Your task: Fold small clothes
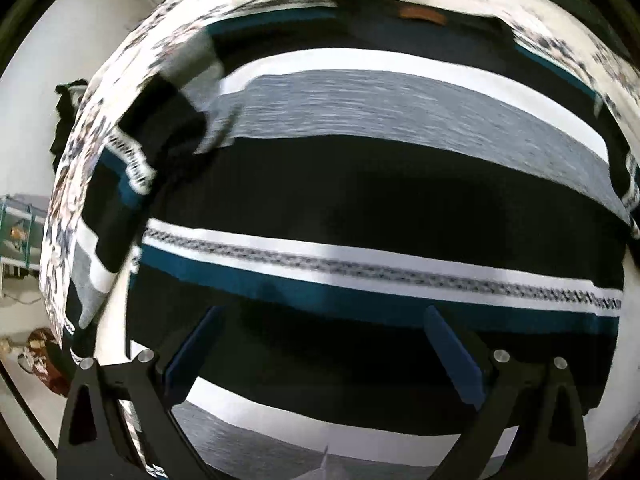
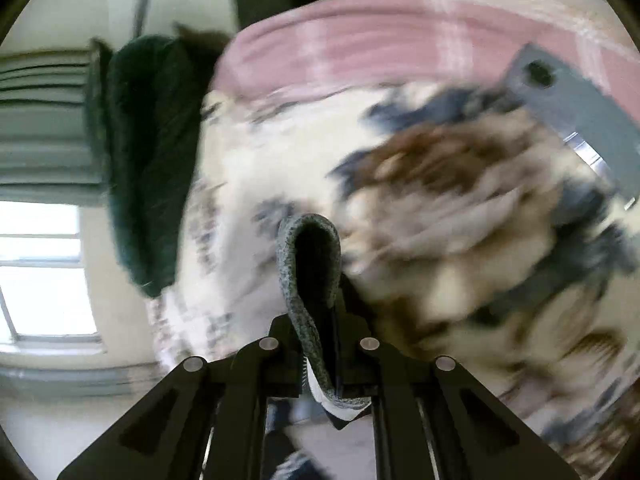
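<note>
A striped sweater in black, grey, white and teal lies spread flat on a floral bedspread, collar with a brown label at the far end. Its left sleeve is lifted and blurred. My left gripper hovers over the sweater's lower part, blue-padded fingers wide apart and empty. My right gripper is shut on a fold of grey knit sweater fabric that loops up between the fingers, above the blurred bedspread.
A dark green garment lies at the bed's left edge in the right wrist view. A pink striped blanket lies at the far side. A window is at left. Floor clutter shows beyond the bed edge.
</note>
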### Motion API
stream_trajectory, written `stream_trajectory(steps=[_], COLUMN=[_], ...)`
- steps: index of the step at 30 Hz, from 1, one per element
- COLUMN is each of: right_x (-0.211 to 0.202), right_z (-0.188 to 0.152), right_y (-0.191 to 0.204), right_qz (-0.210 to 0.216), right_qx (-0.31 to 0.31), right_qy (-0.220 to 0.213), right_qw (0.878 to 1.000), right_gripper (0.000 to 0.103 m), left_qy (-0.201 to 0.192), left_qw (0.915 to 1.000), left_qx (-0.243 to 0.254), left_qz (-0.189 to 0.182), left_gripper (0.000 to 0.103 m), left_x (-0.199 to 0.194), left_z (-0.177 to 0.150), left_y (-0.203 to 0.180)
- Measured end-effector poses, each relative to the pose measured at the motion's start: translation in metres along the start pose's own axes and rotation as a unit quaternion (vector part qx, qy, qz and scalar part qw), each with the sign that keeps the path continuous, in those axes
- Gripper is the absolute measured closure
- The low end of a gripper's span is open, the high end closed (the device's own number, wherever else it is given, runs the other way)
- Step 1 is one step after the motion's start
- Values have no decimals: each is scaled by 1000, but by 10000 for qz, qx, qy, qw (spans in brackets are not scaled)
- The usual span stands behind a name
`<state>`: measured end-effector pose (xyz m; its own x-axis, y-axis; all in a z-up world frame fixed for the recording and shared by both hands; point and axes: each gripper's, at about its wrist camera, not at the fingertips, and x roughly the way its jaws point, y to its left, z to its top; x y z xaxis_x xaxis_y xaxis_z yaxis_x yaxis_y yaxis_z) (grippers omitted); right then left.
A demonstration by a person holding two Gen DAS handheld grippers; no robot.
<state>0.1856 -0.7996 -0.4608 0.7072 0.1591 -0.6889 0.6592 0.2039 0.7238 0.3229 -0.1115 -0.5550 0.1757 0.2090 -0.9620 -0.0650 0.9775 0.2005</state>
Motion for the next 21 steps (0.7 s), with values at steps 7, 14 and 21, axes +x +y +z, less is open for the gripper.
stream_trajectory(steps=[7,14,21], right_x=[98,254,369], right_z=[-147,-364,-606], right_y=[158,266,301], right_qz=[-345,-1037,-1441], right_qx=[-1882,-3773,-5258], right_qy=[787,1717,2449], right_qw=[9784,9041,8018], right_gripper=[93,93,93], left_qy=[-108,-236,-210], left_qw=[9965,9834,9695], left_qx=[-668,-1403,-1966], left_qz=[497,1127,1451], left_gripper=[0,0,0], left_x=[9,14,24], left_z=[9,-7,-44], left_y=[97,239,349])
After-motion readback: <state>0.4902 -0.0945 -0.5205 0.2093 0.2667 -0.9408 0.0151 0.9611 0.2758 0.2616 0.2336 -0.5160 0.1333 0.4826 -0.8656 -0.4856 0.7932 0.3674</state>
